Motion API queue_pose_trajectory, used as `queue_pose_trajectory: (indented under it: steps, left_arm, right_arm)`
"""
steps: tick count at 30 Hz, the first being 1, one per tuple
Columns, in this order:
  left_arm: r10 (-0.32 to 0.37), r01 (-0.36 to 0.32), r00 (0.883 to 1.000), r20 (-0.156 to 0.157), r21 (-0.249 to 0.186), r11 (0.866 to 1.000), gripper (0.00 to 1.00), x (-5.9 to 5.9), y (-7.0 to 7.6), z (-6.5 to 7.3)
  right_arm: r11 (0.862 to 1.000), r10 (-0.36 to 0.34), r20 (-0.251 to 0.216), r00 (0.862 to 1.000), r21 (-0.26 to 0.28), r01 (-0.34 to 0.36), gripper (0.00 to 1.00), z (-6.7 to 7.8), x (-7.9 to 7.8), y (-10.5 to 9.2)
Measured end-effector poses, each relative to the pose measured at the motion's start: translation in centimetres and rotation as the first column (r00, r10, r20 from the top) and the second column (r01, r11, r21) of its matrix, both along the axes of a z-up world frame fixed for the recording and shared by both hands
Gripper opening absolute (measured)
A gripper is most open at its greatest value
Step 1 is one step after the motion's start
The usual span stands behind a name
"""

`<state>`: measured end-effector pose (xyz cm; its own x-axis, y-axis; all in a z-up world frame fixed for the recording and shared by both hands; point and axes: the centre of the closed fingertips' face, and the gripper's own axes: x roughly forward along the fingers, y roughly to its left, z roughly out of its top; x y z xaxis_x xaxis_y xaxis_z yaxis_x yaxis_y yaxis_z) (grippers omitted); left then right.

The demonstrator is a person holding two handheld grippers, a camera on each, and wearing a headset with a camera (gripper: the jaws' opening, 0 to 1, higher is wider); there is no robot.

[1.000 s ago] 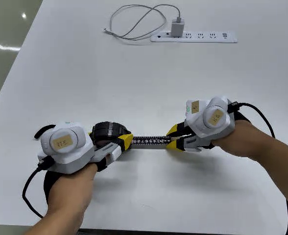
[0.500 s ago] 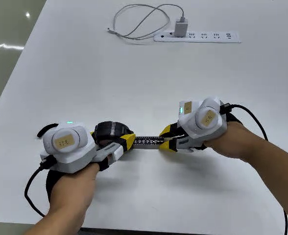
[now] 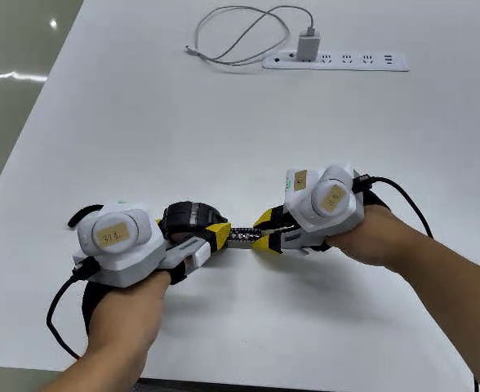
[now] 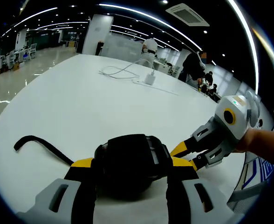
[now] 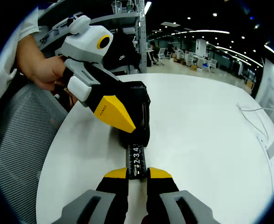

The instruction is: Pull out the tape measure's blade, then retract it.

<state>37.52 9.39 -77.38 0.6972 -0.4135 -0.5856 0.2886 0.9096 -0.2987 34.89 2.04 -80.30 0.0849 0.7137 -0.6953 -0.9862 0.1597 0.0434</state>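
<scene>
I see the left claw (image 3: 205,242) closed on the tape measure (image 3: 188,219). Its two yellow-tipped jaws press the black case from both sides. In the left gripper view the case sits btw. them and hides most of the gap. The case rests on the white surface (image 3: 142,122), near the edge closest to the person, a bit left of centre in the head view.

The right claw (image 3: 264,231) is almost fully closed, w/ only a thin slot left, and it pinches the blade (image 3: 241,237) near its end. In the right gripper view the blade comes out of the case mouth, runs straight toward the camera and goes in btw. the yellow tips. I can read 2, 3, 4 on it. Only a short piece of blade is out, so the two claws are near each other, tips facing, not touching. The blade looks approx. level and low over the surface. If it touches the surface, I cannot tell.

The person's left hand (image 3: 130,314) and right hand (image 3: 379,237) hold the gripper bodies.

On the far side of the surface lies a white power strip (image 3: 338,60) w/ a charger (image 3: 309,45) plugged in. Its white cable (image 3: 240,33) lies in loops beside it, well apart from the work.
</scene>
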Motion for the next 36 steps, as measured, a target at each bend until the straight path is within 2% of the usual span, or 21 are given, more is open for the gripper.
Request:
queue_pose_trajectory:
  steps: [23,36]
  left_arm:
    - [0.002,-0.002,1.0,0.003,-0.011,1.0,0.57,-0.1,-0.1,0.1]
    - [0.009,-0.009,1.0,0.001,-0.027,1.0,0.58,-0.1,-0.1,0.0]
  right_arm:
    - [0.999,0.006,0.001,1.0,0.039,-0.006,0.11,0.0,0.3,2.6]
    - [0.999,0.015,0.015,1.0,0.048,-0.016,0.11,0.0,0.3,3.0]
